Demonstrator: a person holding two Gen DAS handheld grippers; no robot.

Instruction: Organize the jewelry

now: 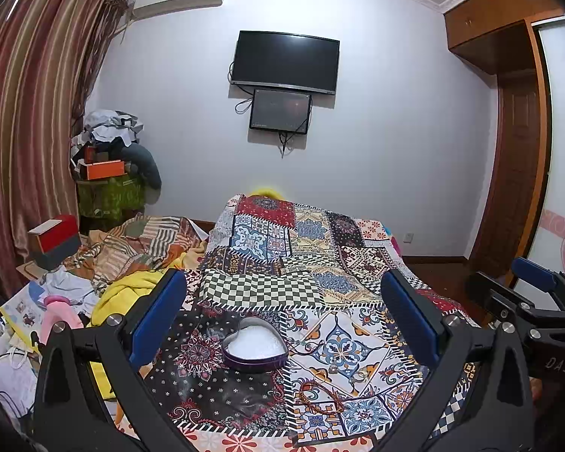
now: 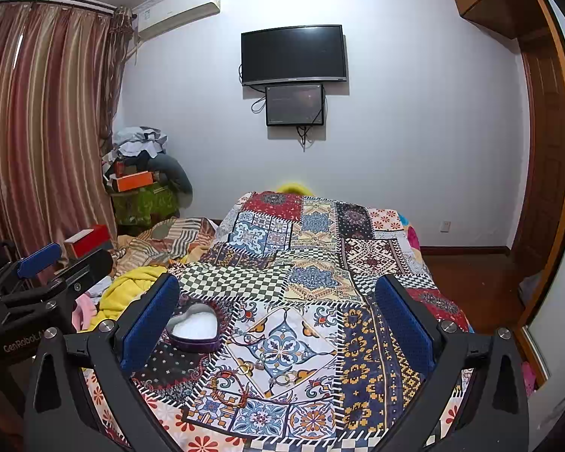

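The right claw stood open and empty above the bed. The rings lay between its fingers, just ahead; the cord ran leftward beside them. The tin sat further left, under the open left claw. The right claw was judged nearer the rings.

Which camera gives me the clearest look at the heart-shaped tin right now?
The left wrist view: the purple heart-shaped tin with white lining sits whole and near centre between the open left claw fingers. In the right wrist view the tin is smaller, off to the left, its edge hidden behind a blue finger pad.
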